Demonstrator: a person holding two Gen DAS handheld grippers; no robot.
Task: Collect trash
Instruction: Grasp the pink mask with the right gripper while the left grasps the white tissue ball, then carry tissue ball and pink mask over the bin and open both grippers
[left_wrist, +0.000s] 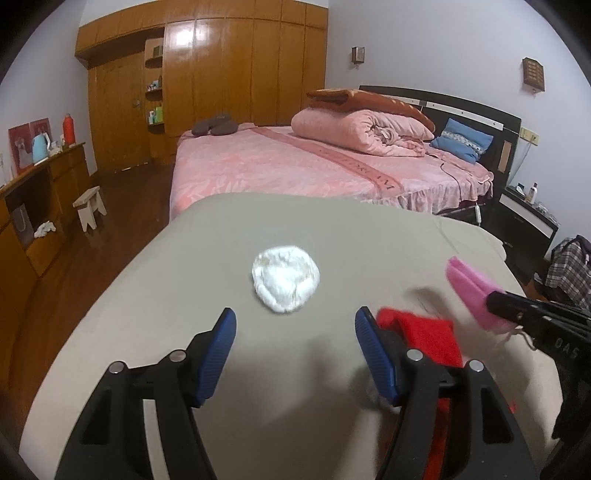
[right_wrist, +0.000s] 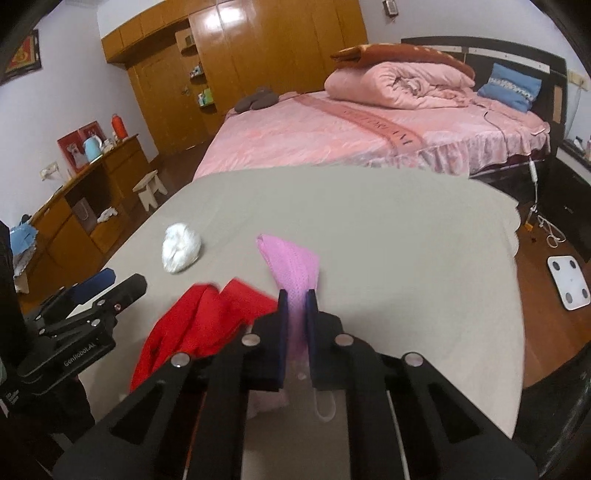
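Left wrist view: left gripper (left_wrist: 295, 328) hovers over a grey-beige covered surface (left_wrist: 184, 266), blue pads well apart, nothing between them. A crumpled white wad (left_wrist: 285, 278) lies on the cover just ahead of the fingertips, roughly centred on the gap. A red cloth (left_wrist: 424, 338) lies beside and partly under the right-hand finger. Further right, the right gripper (left_wrist: 496, 301) enters from the edge, clamped on a pink mask (left_wrist: 471, 290) lifted off the cover. Right wrist view: right gripper (right_wrist: 295, 295) pinched tight on the pink mask (right_wrist: 291, 264), which sticks up and forward from between the pads; a white ear loop trails beneath. Red cloth (right_wrist: 199, 317) on the cover to the left, white wad (right_wrist: 181, 248) beyond it. Left gripper (right_wrist: 107, 284) visible at left edge, apart from both. Pink bed (right_wrist: 332, 136) stands behind.
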